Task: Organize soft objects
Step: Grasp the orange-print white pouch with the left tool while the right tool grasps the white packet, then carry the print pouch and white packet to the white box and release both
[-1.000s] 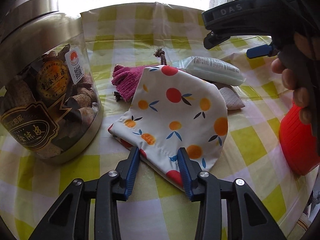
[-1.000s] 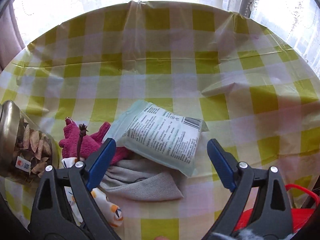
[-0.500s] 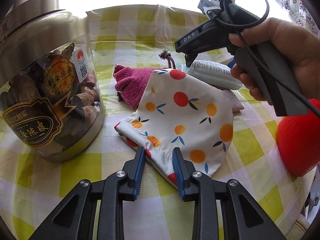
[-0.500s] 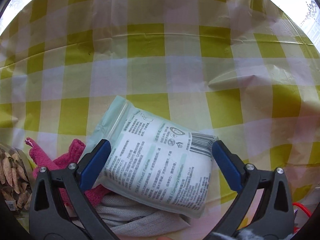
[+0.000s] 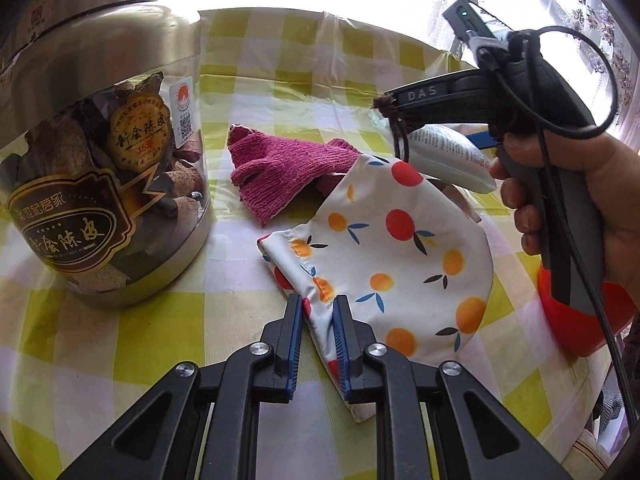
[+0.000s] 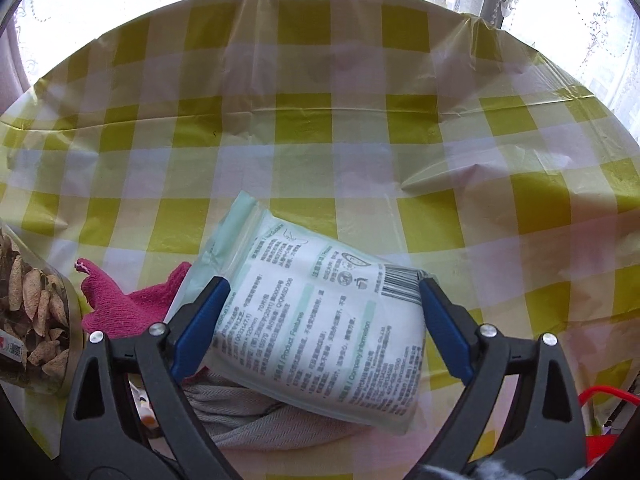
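On the checked cloth, left gripper [image 5: 317,320] closing onto the fruit-print pouch [image 5: 400,248], right gripper [image 6: 320,304] wide astride the tissue pack [image 6: 320,320].

1. Daylight pours in from the window [image 5: 560,8] behind the counter [image 6: 304,128]; the panes are blown out to plain white in both views.
2. The checked cloth catches a soft sheen along its creases, and the far edge is washed pale.
3. The jar [image 5: 100,168] has glare on its metal lid, while its near side is dim.
4. Shadows are short and faint.
5. Both views are sharp in the middle, bent strongly at the rims, with dark round corners.
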